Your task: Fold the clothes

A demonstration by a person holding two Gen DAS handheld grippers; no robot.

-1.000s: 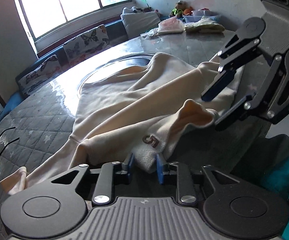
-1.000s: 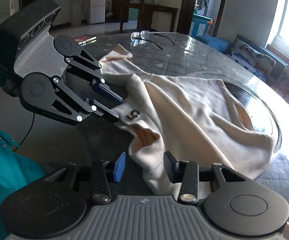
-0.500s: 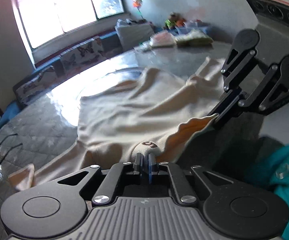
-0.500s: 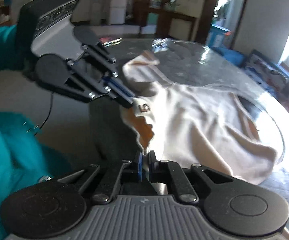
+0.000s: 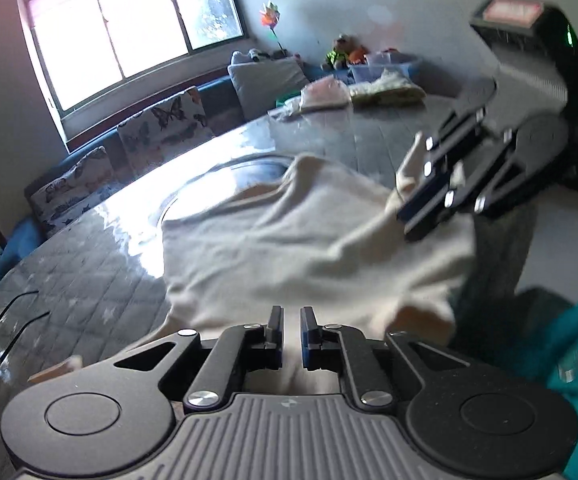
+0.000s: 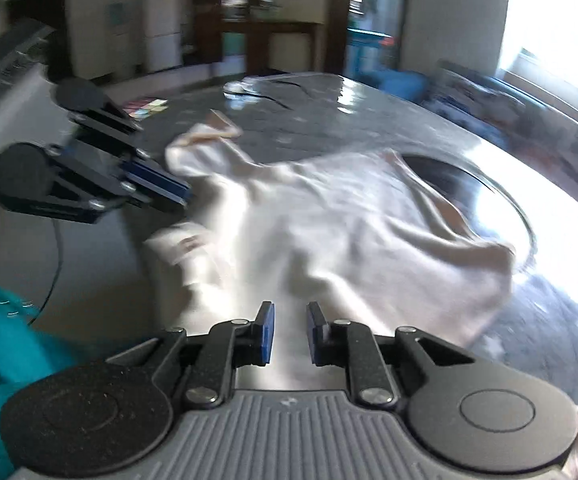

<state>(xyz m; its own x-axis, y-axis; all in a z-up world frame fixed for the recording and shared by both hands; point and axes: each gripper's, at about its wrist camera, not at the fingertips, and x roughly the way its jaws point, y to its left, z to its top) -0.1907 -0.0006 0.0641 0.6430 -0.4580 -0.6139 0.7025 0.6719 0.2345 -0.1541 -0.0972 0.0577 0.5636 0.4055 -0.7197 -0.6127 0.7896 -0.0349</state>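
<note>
Both grippers, left [image 5: 291, 322] and right [image 6: 290, 319], have just reopened slightly, cream garment [image 5: 309, 236] between them, lifted.

From my left claw [image 5: 291, 330] the garment [image 5: 309, 236] lies spread on the desk [image 5: 89, 280], its near edge between the pads. My right claw [image 5: 429, 208] sits at the garment's right edge. Eyeglasses [image 5: 13, 320] rest far left on the desk; folded clothes [image 5: 361, 92] lie at its far side, cushions [image 5: 161, 128] behind.
</note>
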